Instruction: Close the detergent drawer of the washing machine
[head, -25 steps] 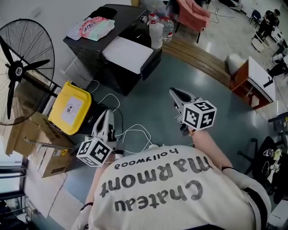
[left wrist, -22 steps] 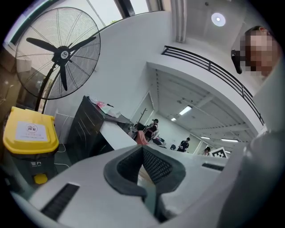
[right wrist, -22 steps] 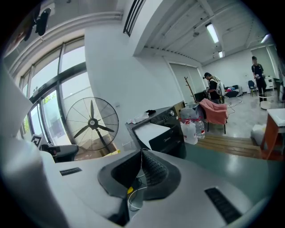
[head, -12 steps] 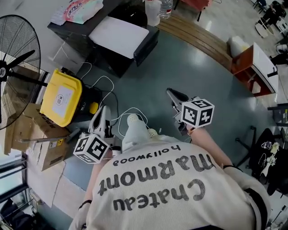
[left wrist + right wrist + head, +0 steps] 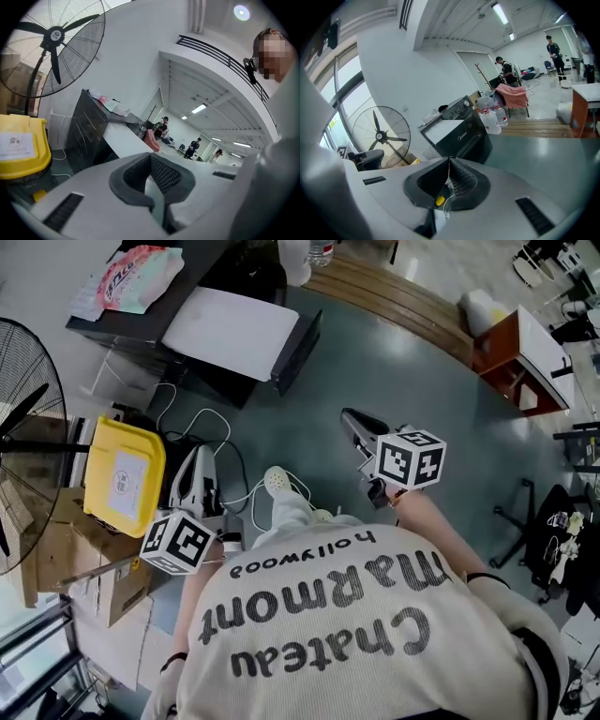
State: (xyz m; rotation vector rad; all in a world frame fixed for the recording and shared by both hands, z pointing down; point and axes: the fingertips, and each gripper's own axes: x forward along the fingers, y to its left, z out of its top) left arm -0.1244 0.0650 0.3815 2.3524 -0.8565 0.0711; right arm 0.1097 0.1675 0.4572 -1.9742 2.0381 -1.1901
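Washer [image 5: 234, 332] sat far left, white top, dark front; couldn't tell detergent drawer's state. Both grippers near side, well apart from it. L gripper [image 5: 196, 458] jaws together, empty. R gripper [image 5: 351, 418] likewise. Yellow bin [image 5: 122, 482] just left of L gripper.

**Head view.** The machine [image 5: 239, 332] stands at upper centre. To its left is a table [image 5: 192, 273] with a bag [image 5: 129, 279] on it, and bottles [image 5: 292, 259] stand to its right. Cables [image 5: 204, 426] lie on the floor before the machine and reach the bin [image 5: 122, 479] at left. The fan [image 5: 23, 451] stands left of the bin, with boxes [image 5: 61, 549] below it. The platform [image 5: 403, 301] and the cabinet [image 5: 525, 343] are at upper right.
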